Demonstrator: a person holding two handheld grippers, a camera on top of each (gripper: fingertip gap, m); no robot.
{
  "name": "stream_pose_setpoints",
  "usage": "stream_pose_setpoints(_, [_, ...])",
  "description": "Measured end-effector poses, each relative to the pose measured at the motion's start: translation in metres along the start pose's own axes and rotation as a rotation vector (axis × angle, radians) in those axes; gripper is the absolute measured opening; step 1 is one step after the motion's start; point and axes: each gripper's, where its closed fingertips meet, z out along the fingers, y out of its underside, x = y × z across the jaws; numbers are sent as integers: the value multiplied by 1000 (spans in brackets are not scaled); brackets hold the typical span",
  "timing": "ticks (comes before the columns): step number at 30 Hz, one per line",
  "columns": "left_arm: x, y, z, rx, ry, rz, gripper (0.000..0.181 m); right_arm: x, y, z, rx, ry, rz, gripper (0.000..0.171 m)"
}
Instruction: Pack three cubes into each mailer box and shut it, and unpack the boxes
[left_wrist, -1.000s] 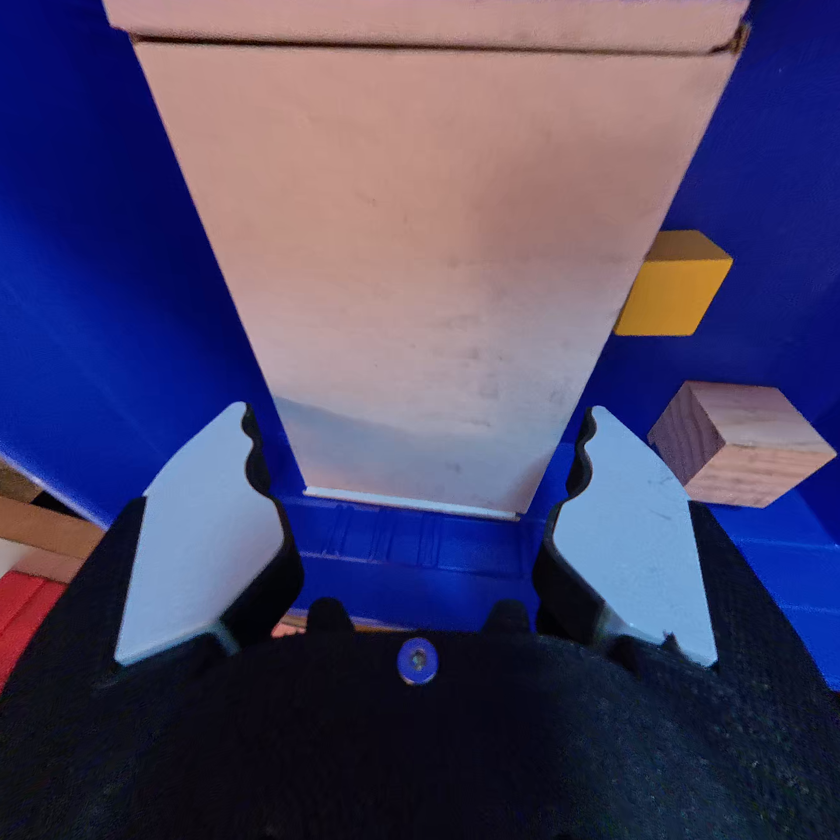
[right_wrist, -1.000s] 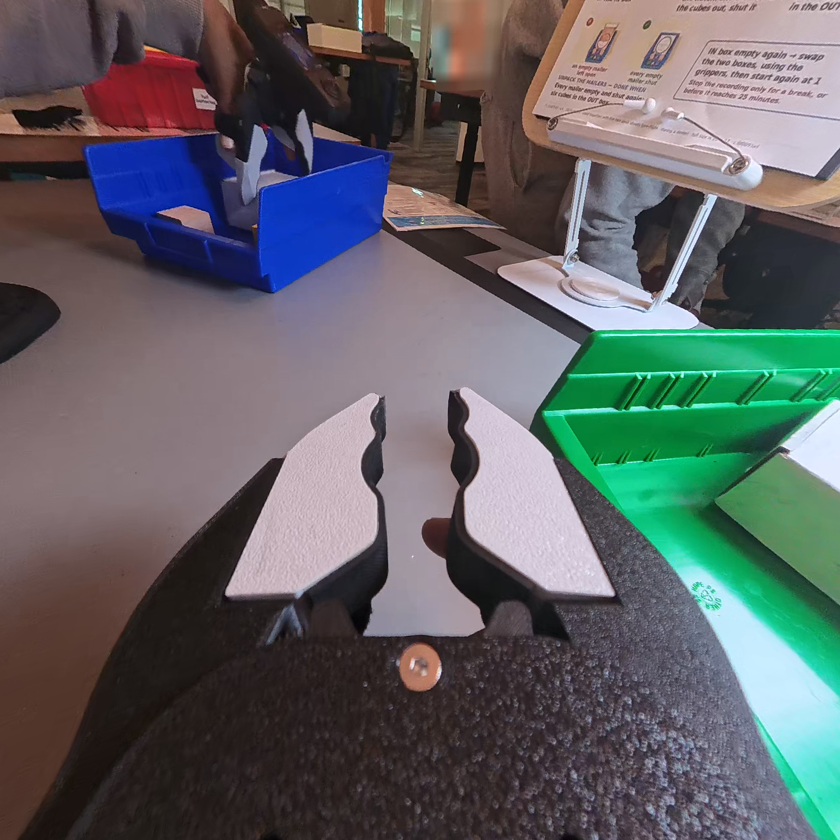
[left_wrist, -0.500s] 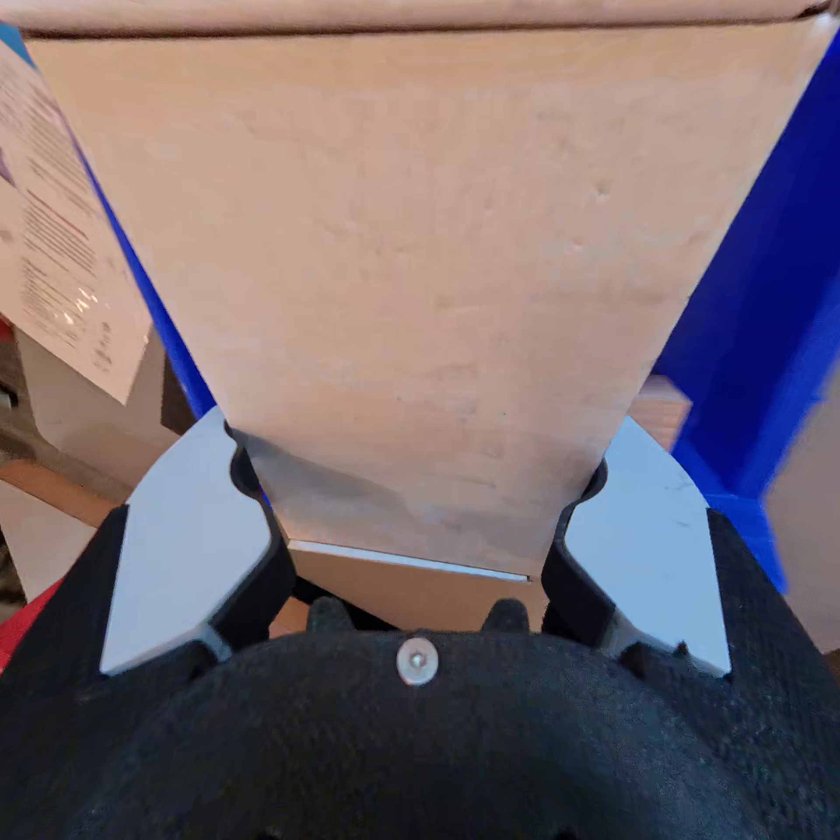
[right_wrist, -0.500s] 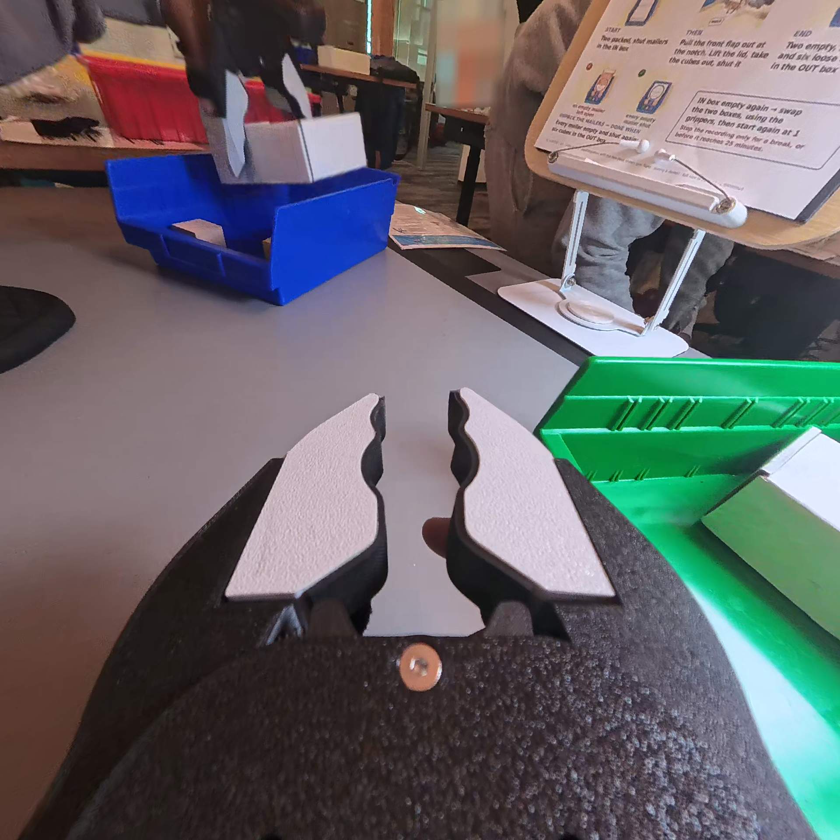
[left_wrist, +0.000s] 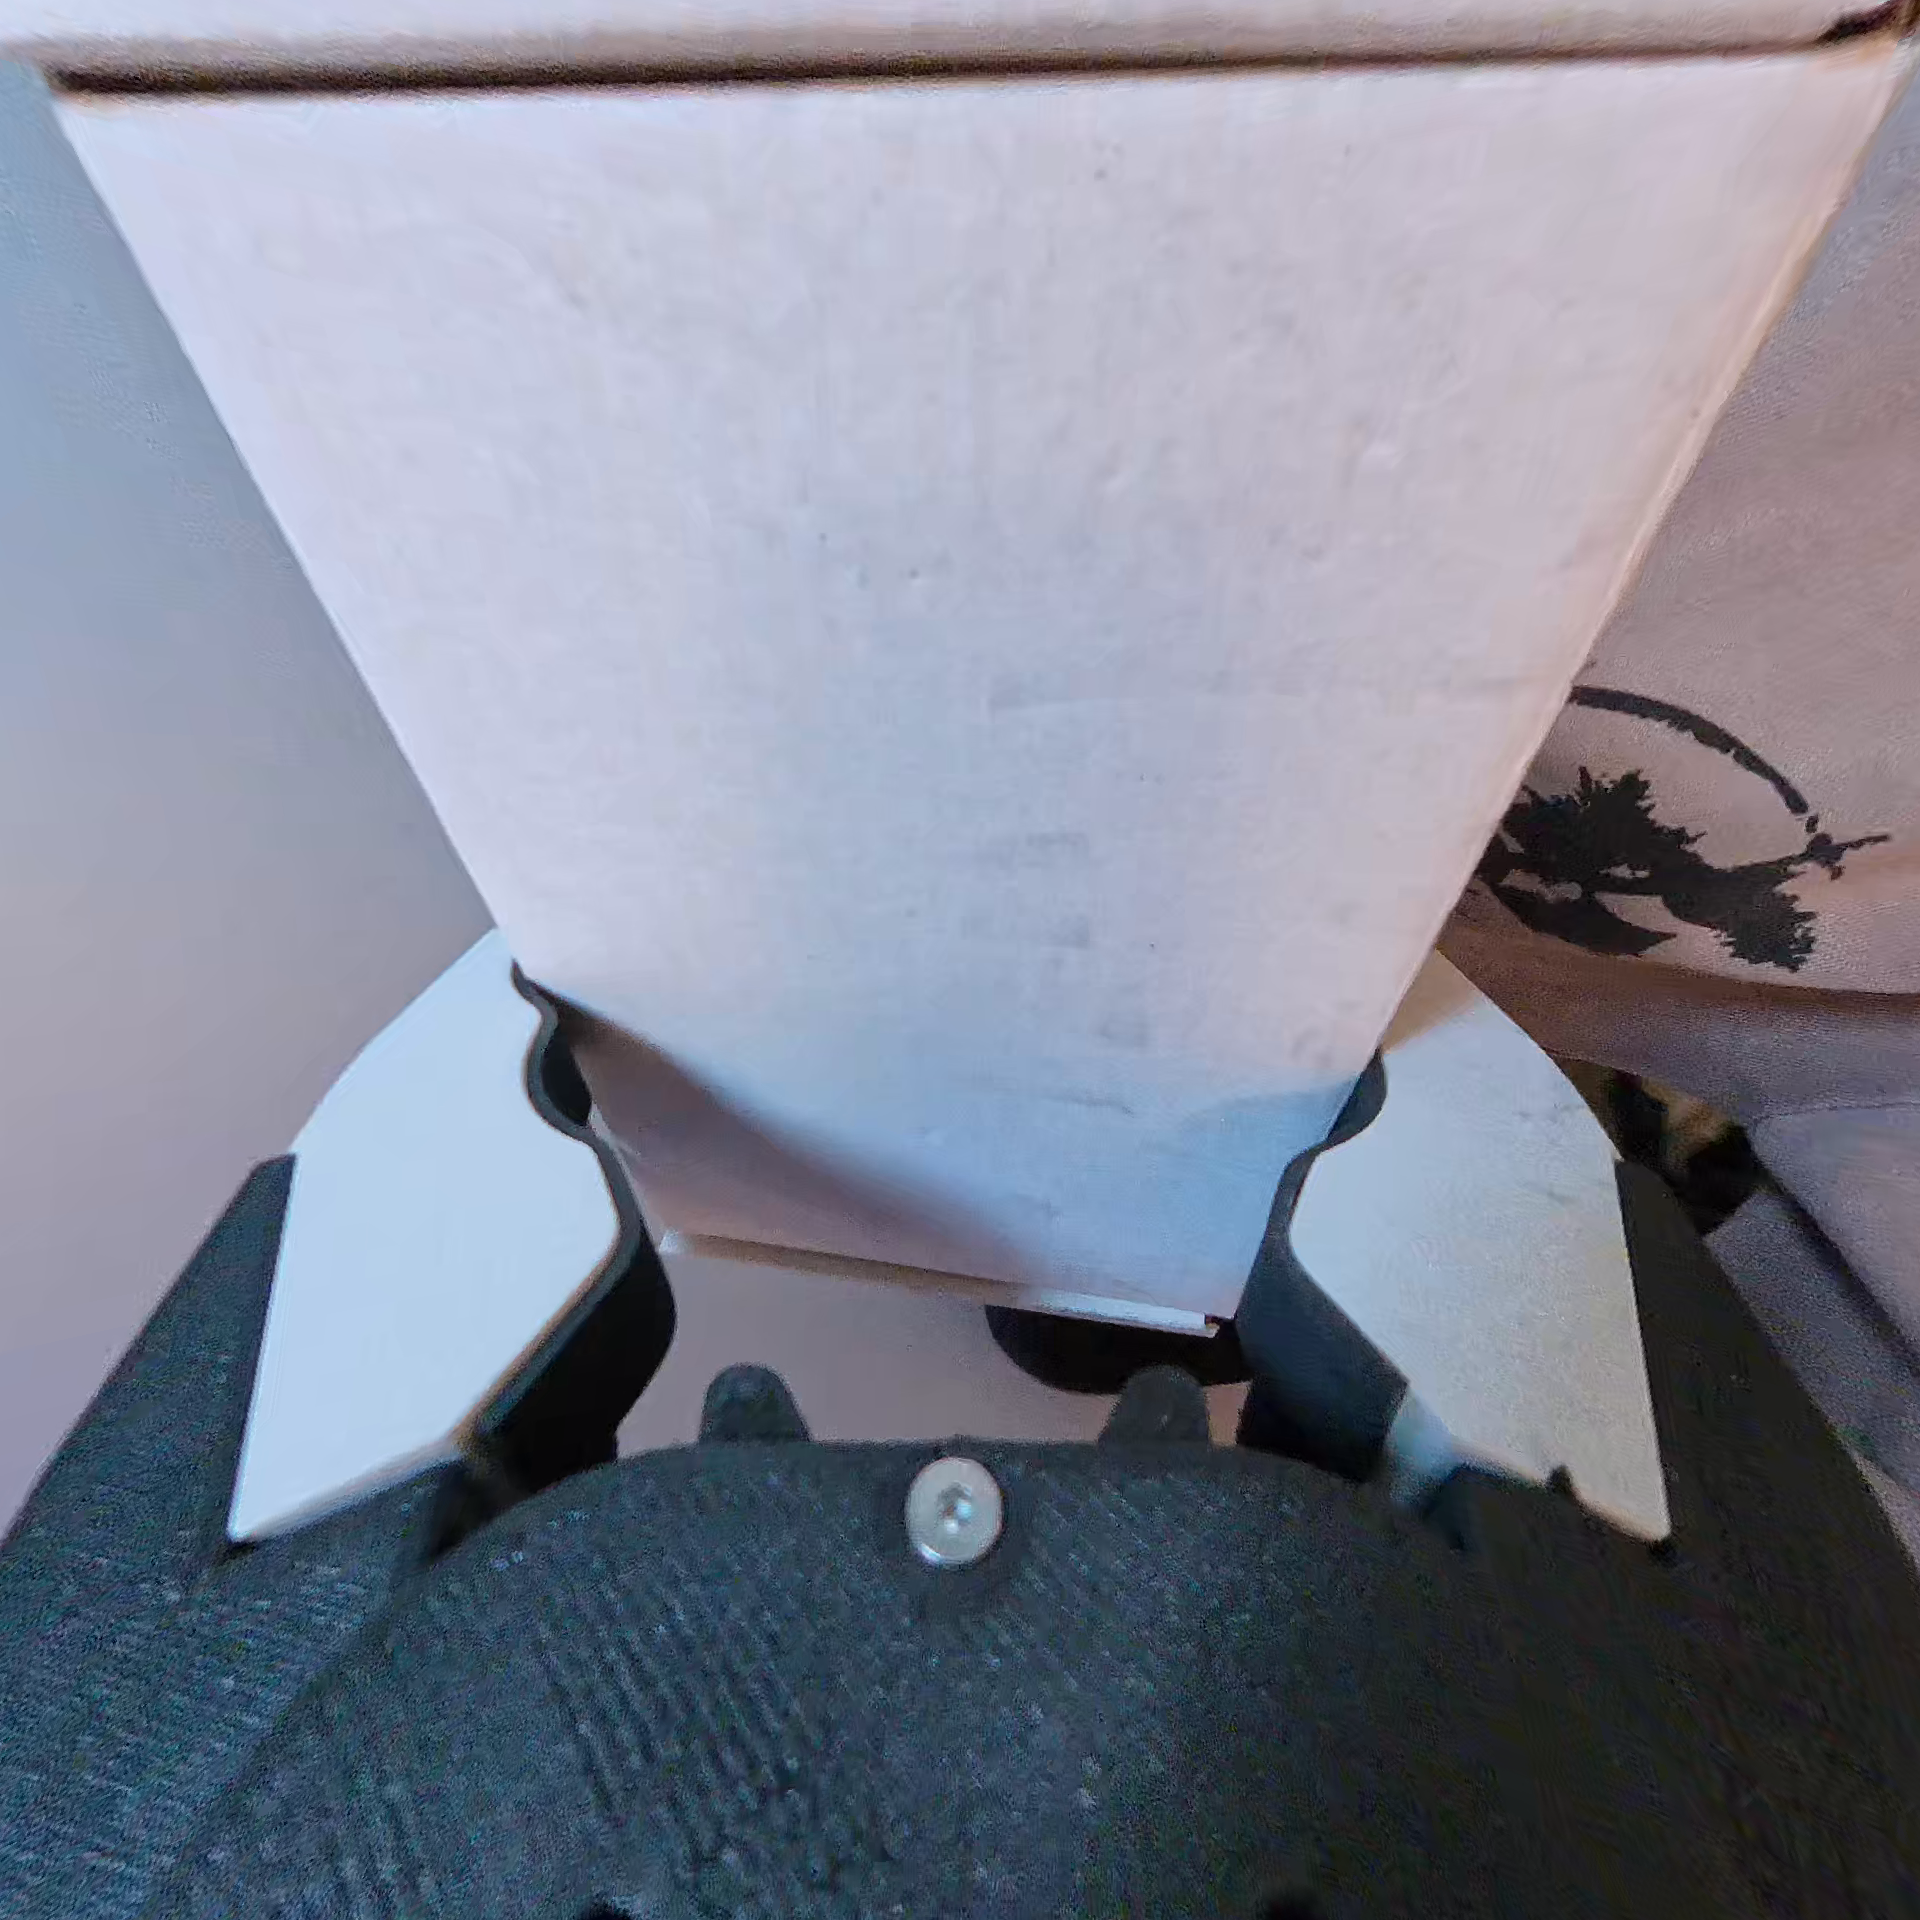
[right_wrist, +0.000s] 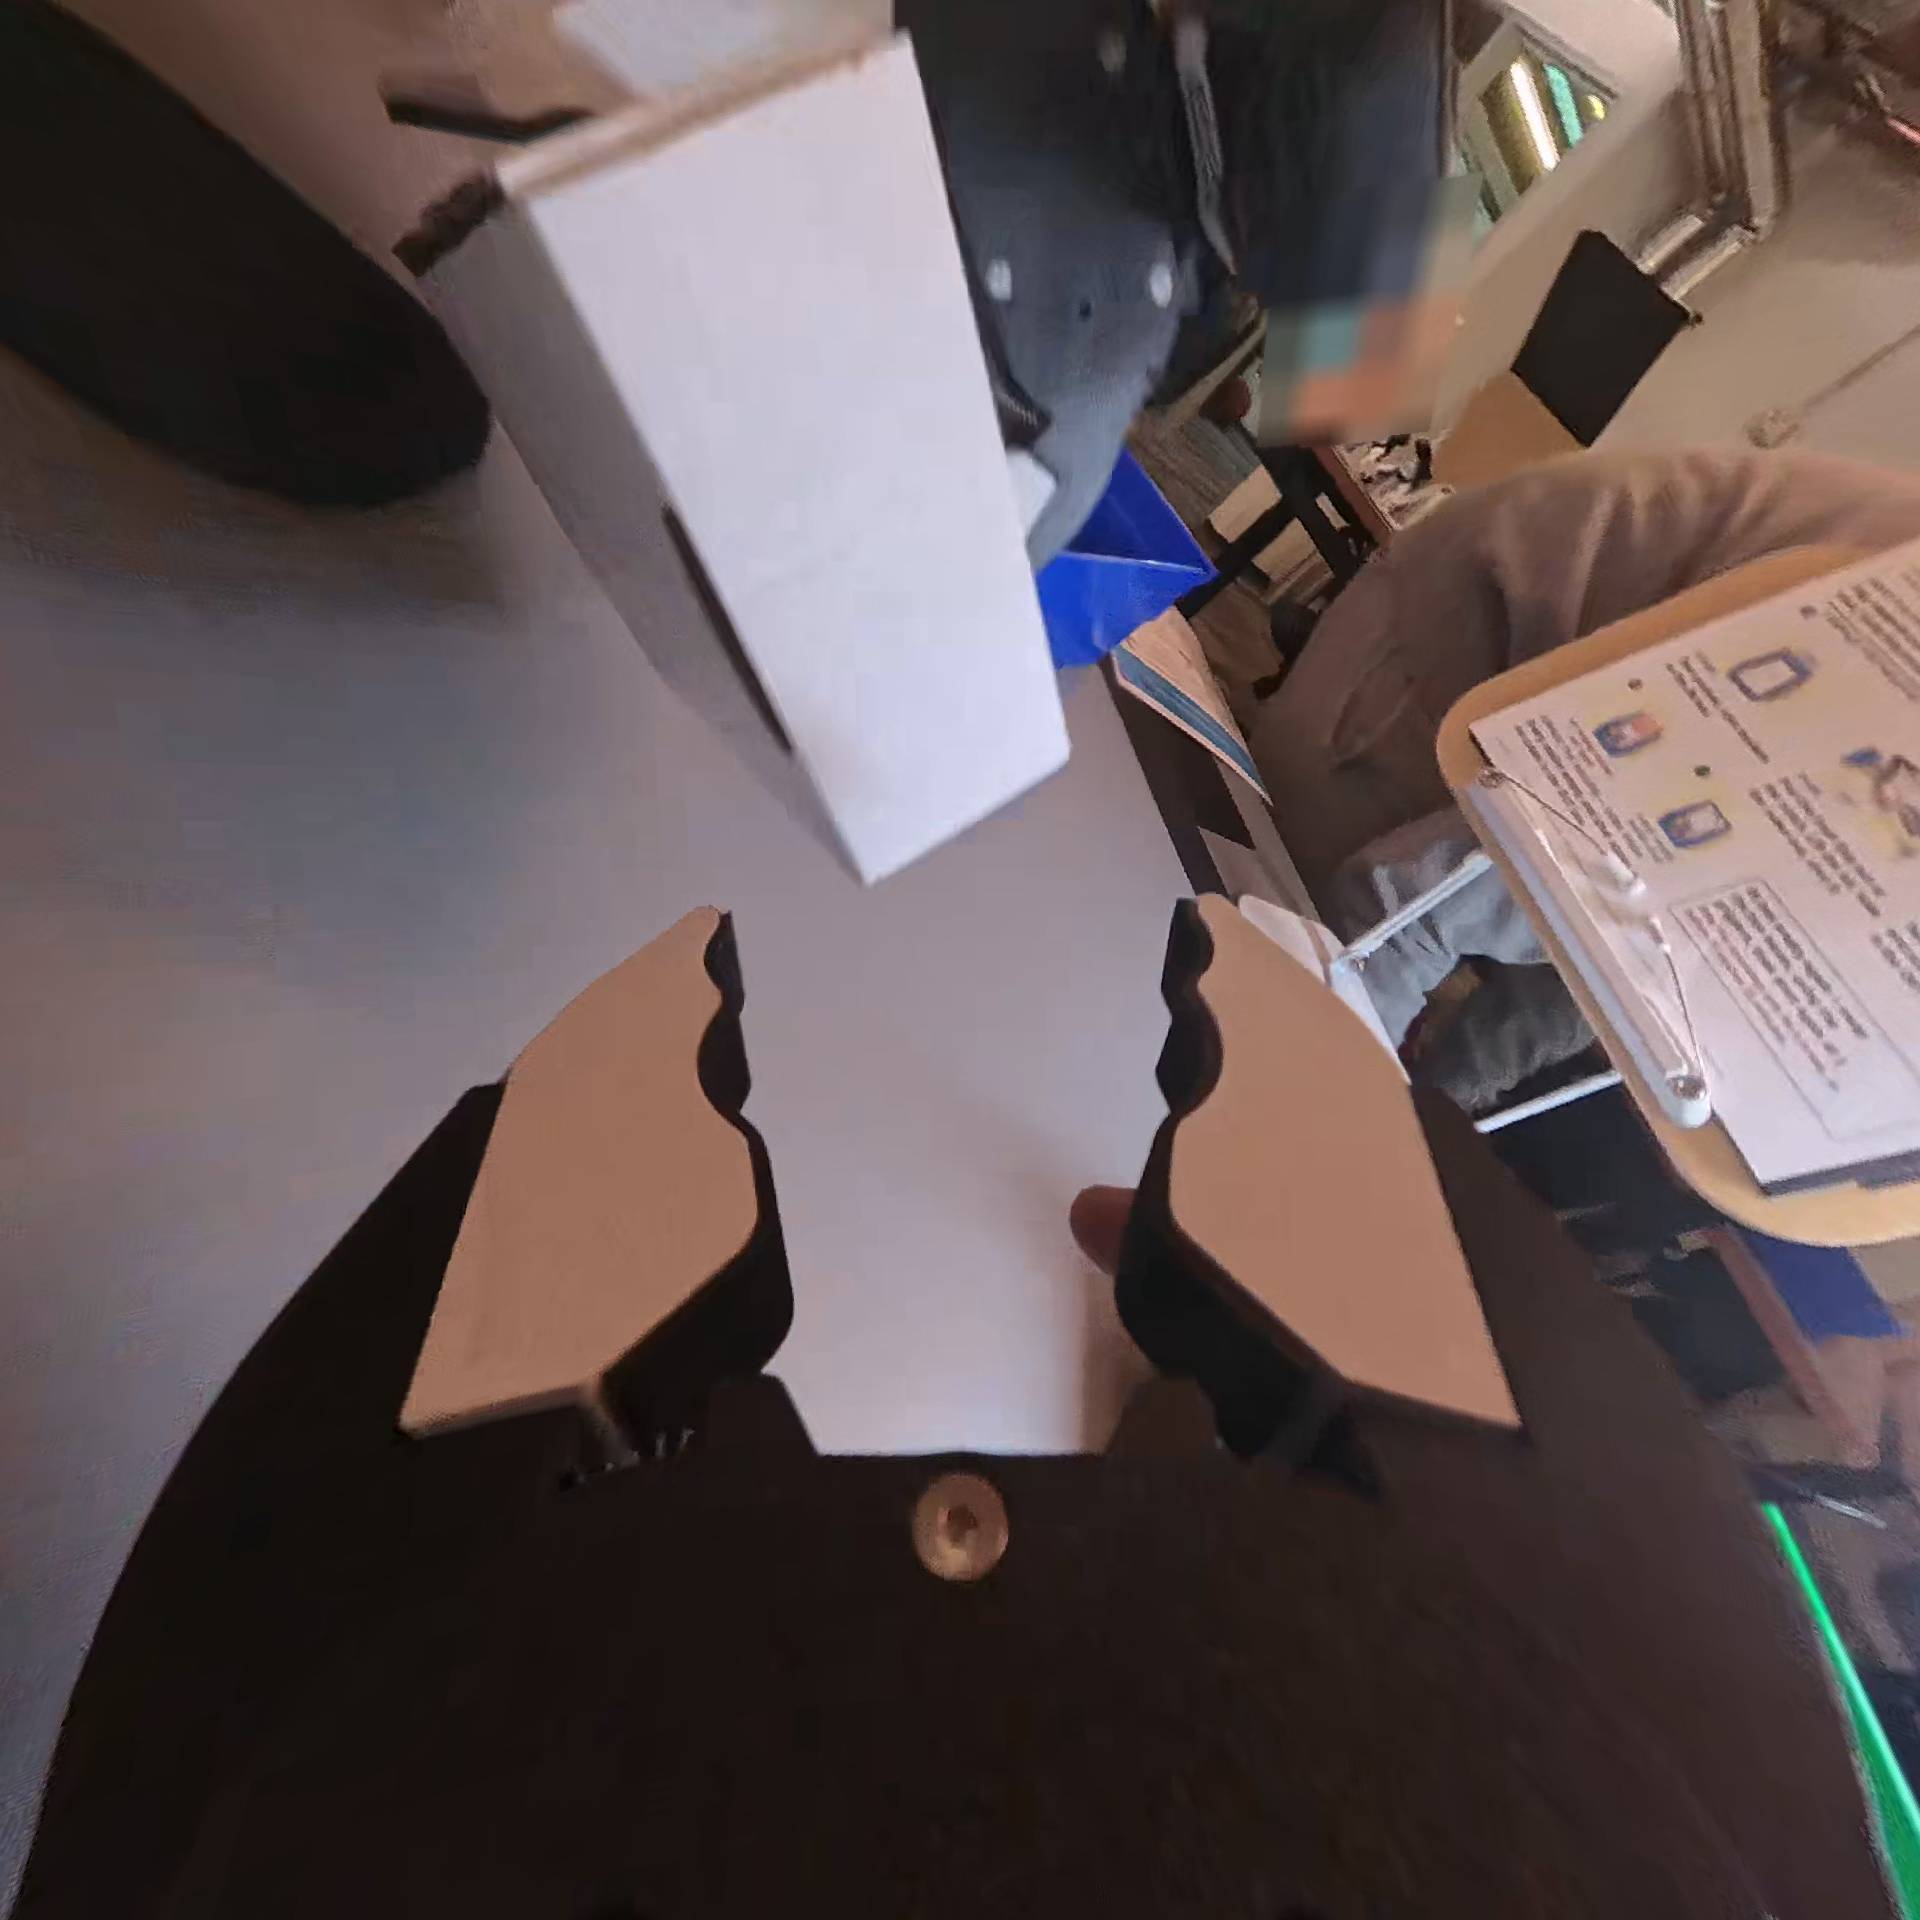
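Gripping shut mailer box (left_wrist: 883, 582), left tool (left_wrist: 956, 1101)

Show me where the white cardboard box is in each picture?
Left wrist view: the white cardboard mailer box fills the upper middle, its near end clamped between the left gripper jaws.
Right wrist view: the same box is upper centre, above the open right gripper.
Shared landmark: the grey tabletop.
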Motion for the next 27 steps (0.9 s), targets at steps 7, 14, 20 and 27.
stream_pose_setpoints(7, [5,-35,40,-42,286,-7,140,-47,-7,7,-22,-166,-85,82])
stream_pose_setpoints(14, [-21,-66,23,264,242,-7,122,-45,15,-4,-40,-231,48,69])
stream_pose_setpoints(20, [-34,-77,-46,723,-195,91,110,-27,57,-12,-52,-314,353,69])
stream_pose_setpoints(27, [-57,-46,-16,829,-574,-47,111,-32,84,-4,-131,-393,521,69])
